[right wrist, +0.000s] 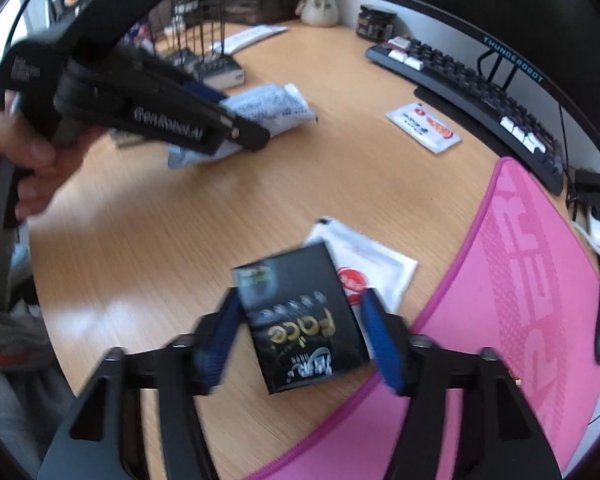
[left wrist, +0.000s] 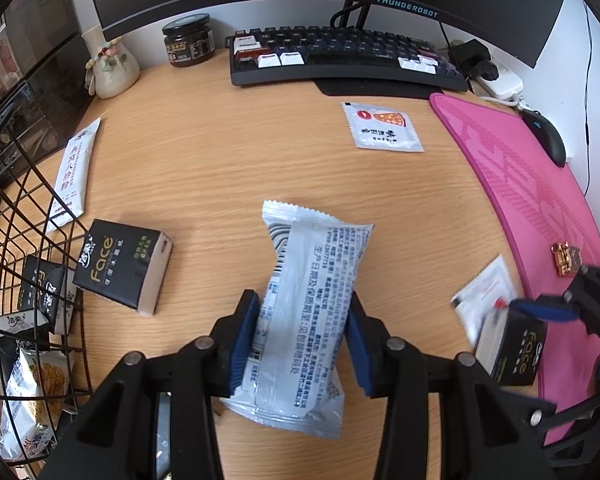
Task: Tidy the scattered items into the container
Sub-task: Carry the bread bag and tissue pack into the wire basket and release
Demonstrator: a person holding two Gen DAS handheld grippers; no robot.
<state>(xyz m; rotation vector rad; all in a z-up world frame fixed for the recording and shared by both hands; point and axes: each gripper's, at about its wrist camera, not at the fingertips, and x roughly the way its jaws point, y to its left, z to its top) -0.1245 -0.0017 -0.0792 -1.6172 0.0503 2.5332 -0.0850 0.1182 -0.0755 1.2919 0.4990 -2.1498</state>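
My left gripper (left wrist: 302, 320) is shut on a white snack packet (left wrist: 308, 304) and holds it above the wooden desk; the packet also shows in the right wrist view (right wrist: 268, 110). My right gripper (right wrist: 300, 328) is shut on a black Face tissue pack (right wrist: 300, 320), just above a white sachet (right wrist: 374, 266); the pack also shows in the left wrist view (left wrist: 516, 352). The black wire basket (left wrist: 24, 264) stands at the left and holds tissue packs and snack bags. Another Face tissue pack (left wrist: 124, 266), a long white sachet (left wrist: 74, 172) and a pizza-print sachet (left wrist: 382, 128) lie on the desk.
A keyboard (left wrist: 340, 56), monitor, dark jar (left wrist: 188, 40) and small vase (left wrist: 110, 64) line the back. A pink mouse mat (left wrist: 540, 208) with a black mouse (left wrist: 548, 136) and a small gold object (left wrist: 565, 258) lies at the right.
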